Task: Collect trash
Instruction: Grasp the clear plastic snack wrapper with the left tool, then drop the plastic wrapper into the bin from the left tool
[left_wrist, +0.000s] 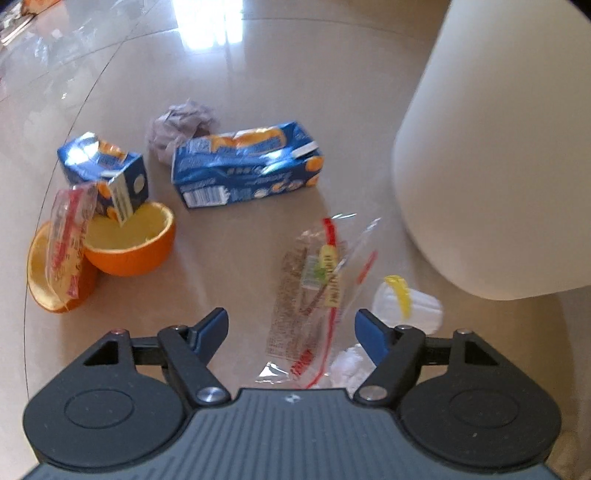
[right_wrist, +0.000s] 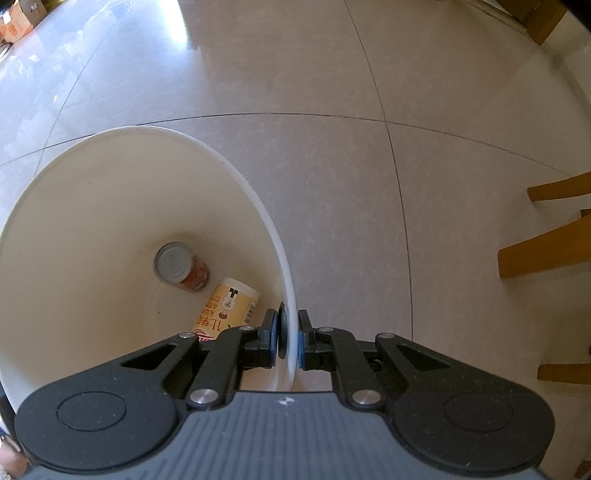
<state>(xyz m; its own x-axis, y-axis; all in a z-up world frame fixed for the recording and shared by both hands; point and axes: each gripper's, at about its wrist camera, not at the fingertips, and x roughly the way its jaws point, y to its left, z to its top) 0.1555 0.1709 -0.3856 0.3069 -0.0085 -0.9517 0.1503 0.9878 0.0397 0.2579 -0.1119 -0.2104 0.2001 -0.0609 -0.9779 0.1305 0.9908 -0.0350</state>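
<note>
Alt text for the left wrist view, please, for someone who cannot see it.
The left tongs hang open just above a clear snack wrapper on a glossy tiled floor. Beyond lie two blue juice cartons, orange peel halves and crumpled paper; a white bin stands at right.

Pretty sure this is someone's home, probably a dining area. Glossy beige floor tiles (right_wrist: 332, 203) with thin grout lines and window glare, and wooden chair legs (right_wrist: 546, 254) off at the right edge. Household rubbish lies on the floor: juice cartons (left_wrist: 243, 166), orange peel halves (left_wrist: 129, 243), a snack wrapper (left_wrist: 314, 295), beside a white bin (right_wrist: 92, 221).
</note>
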